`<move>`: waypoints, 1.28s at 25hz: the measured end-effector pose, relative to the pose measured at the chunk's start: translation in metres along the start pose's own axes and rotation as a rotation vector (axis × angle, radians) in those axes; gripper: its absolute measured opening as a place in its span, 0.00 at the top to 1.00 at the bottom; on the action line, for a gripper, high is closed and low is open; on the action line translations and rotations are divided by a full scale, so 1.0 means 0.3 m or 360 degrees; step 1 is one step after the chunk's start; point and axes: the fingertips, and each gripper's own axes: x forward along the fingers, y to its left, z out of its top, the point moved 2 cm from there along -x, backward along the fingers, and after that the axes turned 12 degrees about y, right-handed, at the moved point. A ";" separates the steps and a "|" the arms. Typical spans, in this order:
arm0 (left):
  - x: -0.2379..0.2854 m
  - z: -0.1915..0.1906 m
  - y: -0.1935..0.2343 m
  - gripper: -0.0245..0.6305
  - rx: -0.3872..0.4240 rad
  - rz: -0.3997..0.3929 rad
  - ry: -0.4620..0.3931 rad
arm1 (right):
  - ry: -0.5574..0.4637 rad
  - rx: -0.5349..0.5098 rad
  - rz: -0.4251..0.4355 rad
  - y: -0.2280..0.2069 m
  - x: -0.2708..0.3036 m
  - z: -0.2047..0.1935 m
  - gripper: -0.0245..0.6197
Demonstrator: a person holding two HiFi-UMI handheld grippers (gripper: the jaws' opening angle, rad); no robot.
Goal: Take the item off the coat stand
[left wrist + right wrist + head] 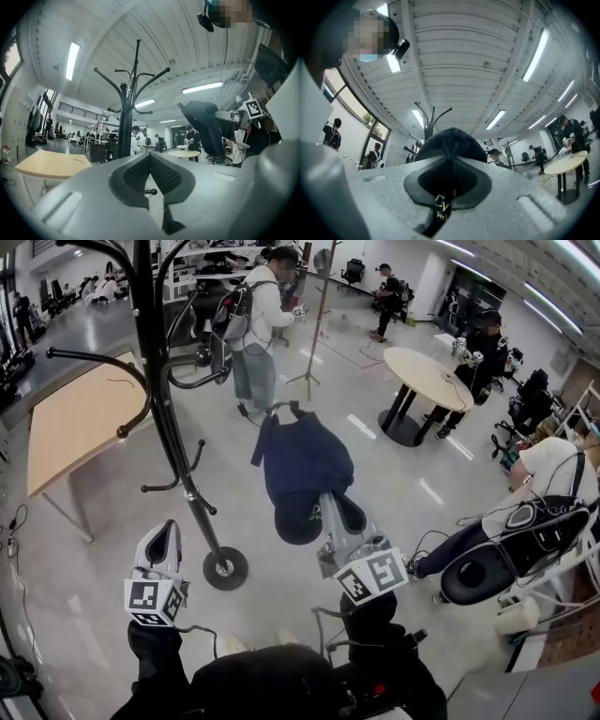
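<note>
A dark navy cap (pixel 298 519) with yellow lettering hangs free of the black coat stand (pixel 167 418), to the stand's right. My right gripper (pixel 326 509) is shut on the cap (pixel 451 143), with a strip of its fabric pinched between the pads. The stand's hooks near me are bare, and its pole (pixel 125 122) rises ahead in the left gripper view. Near the stand's round base (pixel 225 568), my left gripper (pixel 163 538) is low, its jaws together and nothing between them (pixel 150 158).
A navy jacket (pixel 305 457) shows just beyond the cap; what holds it I cannot tell. A light wooden table (pixel 80 423) stands left of the stand. A round table (pixel 427 376), a second stand (pixel 317 315) and several people are farther off. A seated person (pixel 525 531) is at right.
</note>
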 end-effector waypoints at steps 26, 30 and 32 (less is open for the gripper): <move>-0.065 -0.019 -0.224 0.96 -0.0025 0.0251 -0.0042 | 0.0177 -0.0029 0.0235 -0.088 -0.058 -0.233 0.95; -0.078 -0.034 -0.248 0.96 -0.0026 0.0295 -0.0035 | 0.0200 -0.0008 0.0300 -0.084 -0.057 -0.264 0.95; -0.091 -0.044 -0.243 0.96 -0.0032 0.0335 -0.0038 | 0.0215 0.0001 0.0330 -0.079 -0.048 -0.283 0.95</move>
